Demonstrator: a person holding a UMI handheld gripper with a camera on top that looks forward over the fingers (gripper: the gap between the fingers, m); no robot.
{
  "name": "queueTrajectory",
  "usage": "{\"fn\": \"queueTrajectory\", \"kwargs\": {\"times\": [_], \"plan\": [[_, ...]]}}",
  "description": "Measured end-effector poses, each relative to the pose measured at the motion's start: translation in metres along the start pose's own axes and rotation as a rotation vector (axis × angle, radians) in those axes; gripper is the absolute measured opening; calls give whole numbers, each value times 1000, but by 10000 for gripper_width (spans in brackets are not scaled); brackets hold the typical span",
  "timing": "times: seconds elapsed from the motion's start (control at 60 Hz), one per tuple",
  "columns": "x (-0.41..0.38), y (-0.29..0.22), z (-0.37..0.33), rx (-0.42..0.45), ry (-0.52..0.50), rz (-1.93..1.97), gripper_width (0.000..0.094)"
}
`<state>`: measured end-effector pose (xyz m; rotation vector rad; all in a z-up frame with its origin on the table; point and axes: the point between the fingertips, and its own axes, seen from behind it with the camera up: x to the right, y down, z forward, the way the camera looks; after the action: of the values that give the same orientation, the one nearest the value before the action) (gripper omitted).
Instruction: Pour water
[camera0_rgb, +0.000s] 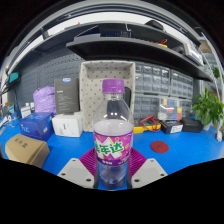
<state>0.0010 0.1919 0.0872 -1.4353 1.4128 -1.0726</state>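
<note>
— Item one?
— Clear plastic bottle with purple cap and purple label (113, 135), upright between the fingers, both pads pressed to its sides: gripper (112, 170) clamped on it, low on the body, likely so it can tip to pour.
— Beyond it?
— Small red disc (160, 147) on the blue table (60, 150), ahead to the right; no cup visible.

A bottle (113, 135) stands on the desk (190, 147) between the jaws, fingers (78, 172) close at either side. Behind it at twelve o'clock rises a tall box (93, 85). At nine o'clock sit a small box (68, 124) and a basket (36, 125). A plant (210, 106) stands at three o'clock.
</note>
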Motion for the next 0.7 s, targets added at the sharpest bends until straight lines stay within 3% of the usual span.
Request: {"fn": "queueTrajectory", "kwargs": {"times": [0.217, 0.483, 0.7], "plan": [[-49, -26, 17, -17, -85, 227, 376], [-107, -75, 57, -80, -204, 861, 375], [-115, -100, 87, -90, -218, 1400, 375]]}}
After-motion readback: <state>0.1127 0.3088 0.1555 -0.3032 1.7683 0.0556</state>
